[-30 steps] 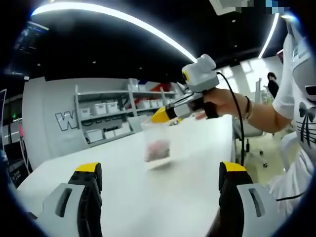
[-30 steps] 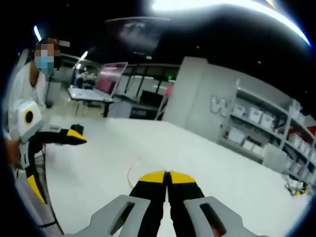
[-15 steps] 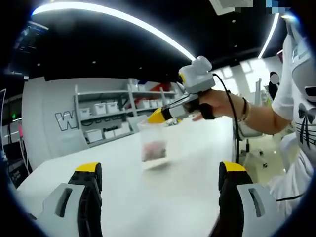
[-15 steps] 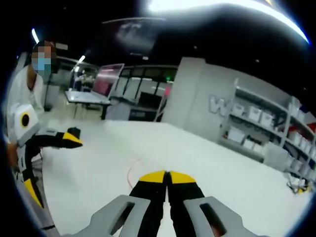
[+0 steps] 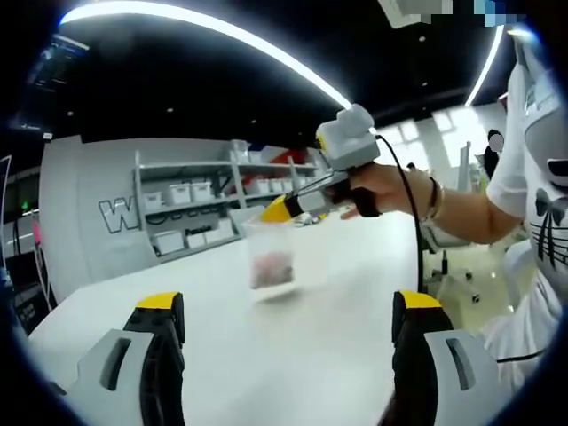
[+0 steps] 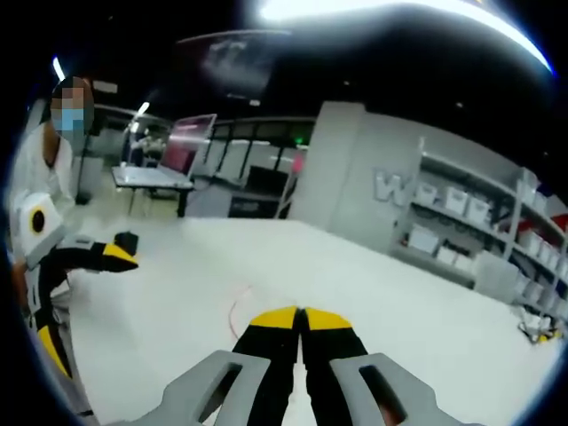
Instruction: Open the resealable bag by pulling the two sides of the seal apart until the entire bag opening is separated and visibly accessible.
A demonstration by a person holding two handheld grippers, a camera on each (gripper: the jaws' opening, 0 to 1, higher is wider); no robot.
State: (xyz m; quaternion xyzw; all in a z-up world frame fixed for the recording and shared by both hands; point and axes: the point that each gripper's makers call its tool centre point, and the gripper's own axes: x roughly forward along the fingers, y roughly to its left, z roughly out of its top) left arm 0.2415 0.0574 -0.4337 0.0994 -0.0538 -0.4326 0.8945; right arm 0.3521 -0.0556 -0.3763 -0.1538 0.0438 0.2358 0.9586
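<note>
Left gripper view: left gripper (image 5: 288, 333), jaws wide and empty, at 6 o'clock; resealable bag (image 5: 271, 259) hangs centrally above the white table (image 5: 133, 288); right gripper (image 5: 277, 209), clamped on its top edge, enters from 2 o'clock. Judged: seal unopened, second grip outstanding. Pinkish contents blurred; seal line indistinct.

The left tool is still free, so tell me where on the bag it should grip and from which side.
Grip the bag at its top edge, on the free corner opposite the right tool, which pinches one upper corner. The bag hangs upright above the table, so the left tool likely comes in level.
</note>
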